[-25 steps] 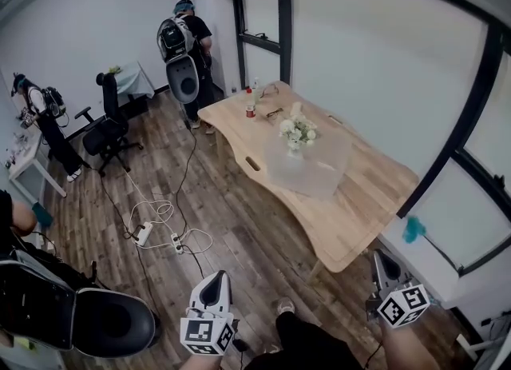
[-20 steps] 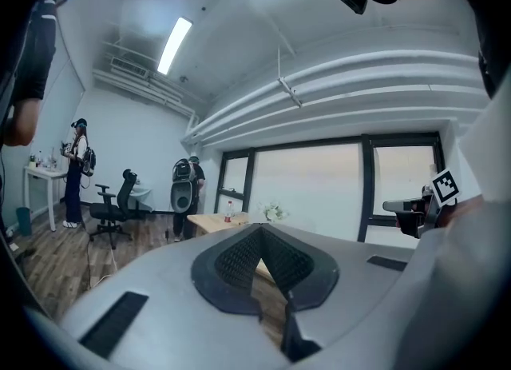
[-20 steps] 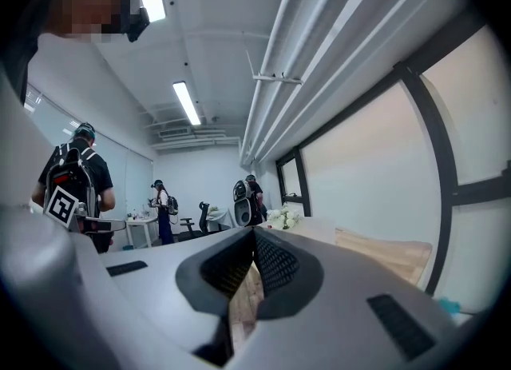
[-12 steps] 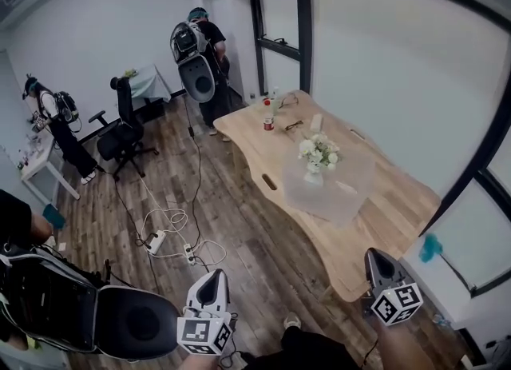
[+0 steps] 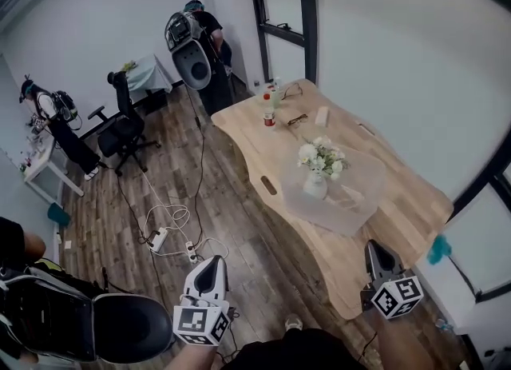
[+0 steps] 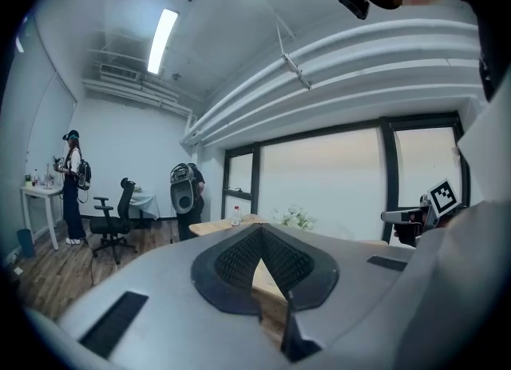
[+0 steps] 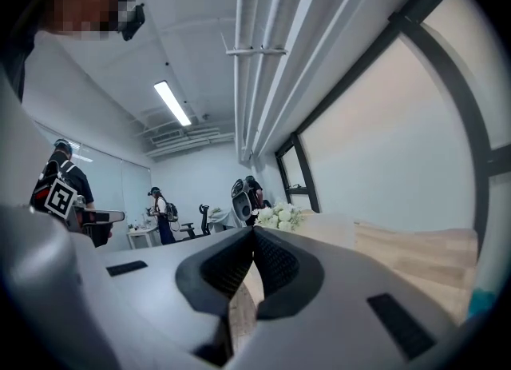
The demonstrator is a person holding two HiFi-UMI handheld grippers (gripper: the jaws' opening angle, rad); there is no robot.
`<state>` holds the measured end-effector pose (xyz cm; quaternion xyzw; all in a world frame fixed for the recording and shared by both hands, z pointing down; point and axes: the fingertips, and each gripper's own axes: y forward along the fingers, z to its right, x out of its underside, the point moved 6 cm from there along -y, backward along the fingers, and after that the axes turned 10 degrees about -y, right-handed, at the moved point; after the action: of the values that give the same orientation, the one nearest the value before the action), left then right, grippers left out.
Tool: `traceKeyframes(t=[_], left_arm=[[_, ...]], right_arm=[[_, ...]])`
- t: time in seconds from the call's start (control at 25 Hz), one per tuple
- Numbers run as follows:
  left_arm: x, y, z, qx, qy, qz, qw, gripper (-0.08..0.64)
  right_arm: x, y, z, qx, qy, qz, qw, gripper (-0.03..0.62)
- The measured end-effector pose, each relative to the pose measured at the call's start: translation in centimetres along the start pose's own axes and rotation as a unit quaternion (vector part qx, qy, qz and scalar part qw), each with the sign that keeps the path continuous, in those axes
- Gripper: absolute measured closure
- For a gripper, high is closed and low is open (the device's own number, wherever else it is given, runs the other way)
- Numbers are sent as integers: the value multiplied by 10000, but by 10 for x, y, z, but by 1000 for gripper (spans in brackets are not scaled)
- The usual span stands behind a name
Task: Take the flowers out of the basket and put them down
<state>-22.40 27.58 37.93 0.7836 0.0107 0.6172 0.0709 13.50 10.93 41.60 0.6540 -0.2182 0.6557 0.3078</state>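
Observation:
White flowers stand in a small white container on a clear sheet in the middle of the wooden table. My left gripper is low at the view's bottom, over the floor, well short of the table. My right gripper hovers near the table's near corner. On both, the jaws meet at the tips with nothing between them. The flowers show far beyond the left gripper, and the flowers also lie ahead of the right gripper.
A red-capped bottle, glasses and a small white block lie at the table's far end. Cables and power strips cross the wood floor. An office chair and two people stand further off.
The head view has swung, so the table and flowers now sit lower and further right in it. Both grippers stay shut at the bottom of the view.

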Motion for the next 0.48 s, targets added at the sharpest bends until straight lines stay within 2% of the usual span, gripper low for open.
traceKeyframes(t=[0.28, 0.48], left_arm=[[0, 43, 2, -101, 89, -110, 9998, 555], [0, 74, -2, 40, 140, -189, 9997, 555]], right_arm=[[8, 46, 28, -156, 89, -50, 9998, 571], [7, 63, 34, -171, 160, 51, 9997, 571]])
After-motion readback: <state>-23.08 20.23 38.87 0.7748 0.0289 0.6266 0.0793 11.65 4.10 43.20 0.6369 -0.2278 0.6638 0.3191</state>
